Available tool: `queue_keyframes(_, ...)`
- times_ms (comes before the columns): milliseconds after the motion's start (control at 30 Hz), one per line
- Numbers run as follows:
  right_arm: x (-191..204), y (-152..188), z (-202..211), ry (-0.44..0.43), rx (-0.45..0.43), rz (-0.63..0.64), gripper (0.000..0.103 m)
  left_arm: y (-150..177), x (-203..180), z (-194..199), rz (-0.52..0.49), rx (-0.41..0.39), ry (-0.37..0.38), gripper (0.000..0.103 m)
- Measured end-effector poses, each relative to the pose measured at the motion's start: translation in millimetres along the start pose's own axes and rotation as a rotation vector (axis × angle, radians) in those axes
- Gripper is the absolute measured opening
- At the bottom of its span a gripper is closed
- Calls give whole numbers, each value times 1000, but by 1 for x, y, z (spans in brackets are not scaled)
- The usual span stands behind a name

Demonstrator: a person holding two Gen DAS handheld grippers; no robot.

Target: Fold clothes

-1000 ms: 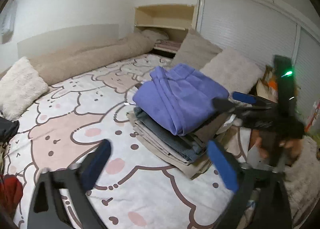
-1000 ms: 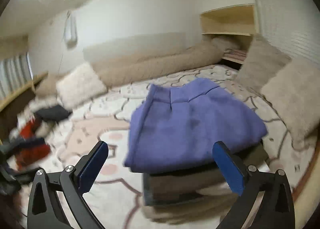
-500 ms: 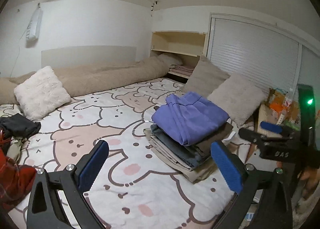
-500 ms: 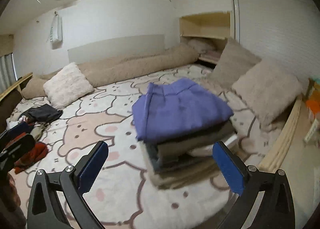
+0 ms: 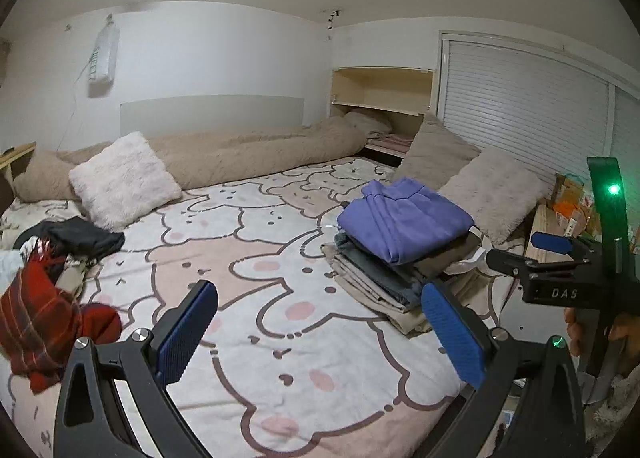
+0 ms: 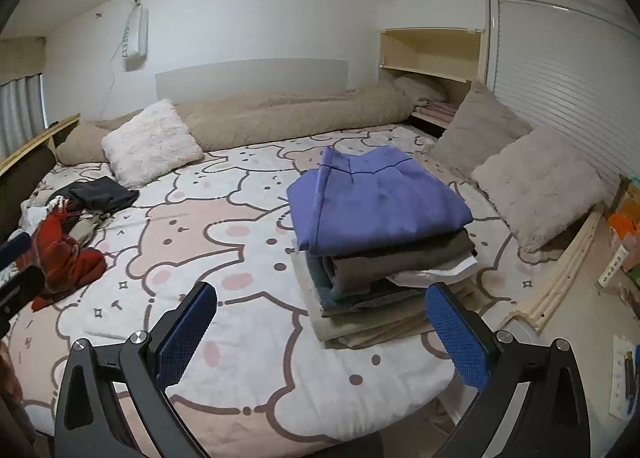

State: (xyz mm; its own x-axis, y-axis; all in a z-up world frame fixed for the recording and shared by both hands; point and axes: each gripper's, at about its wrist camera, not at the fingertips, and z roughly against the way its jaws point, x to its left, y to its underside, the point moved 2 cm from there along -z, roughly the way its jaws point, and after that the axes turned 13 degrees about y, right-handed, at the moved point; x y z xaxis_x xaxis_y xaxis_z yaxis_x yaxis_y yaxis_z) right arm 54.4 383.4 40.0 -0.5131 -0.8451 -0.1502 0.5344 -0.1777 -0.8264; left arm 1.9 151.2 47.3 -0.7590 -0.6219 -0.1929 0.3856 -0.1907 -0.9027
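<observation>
A stack of folded clothes (image 5: 384, 270) lies on the right side of the bed, with a folded purple garment (image 5: 404, 217) on top; the right wrist view shows the stack (image 6: 384, 278) and the purple garment (image 6: 372, 201) too. A heap of unfolded clothes with a red plaid piece (image 5: 44, 310) and a dark garment (image 5: 88, 238) lies at the left; the right wrist view shows the red piece (image 6: 64, 254). My left gripper (image 5: 320, 334) is open and empty above the bed's near edge. My right gripper (image 6: 322, 334) is open and empty, also seen at the right of the left wrist view (image 5: 560, 254).
The bed has a pink and white cartoon sheet (image 5: 256, 258). A white fluffy pillow (image 5: 124, 177) and a rolled beige duvet (image 5: 256, 153) lie at the back. Two beige cushions (image 5: 488, 189) lean on the right wall. A wooden ledge with small items (image 6: 616, 242) runs along the right.
Both grippers have pulled back from the stack and risen, so the whole bed shows. The purple garment stays on top of the stack. Both grippers stay open.
</observation>
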Motion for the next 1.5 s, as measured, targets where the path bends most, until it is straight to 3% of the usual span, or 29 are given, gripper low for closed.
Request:
queue_keyframes(467,10,10,16,-70,-43,53,103,15,-2,25,16,-13,-77,103)
queue_keyframes(1500,15,19,15,-76,-39,112,103,17,-13,27,16,-3,-95,103)
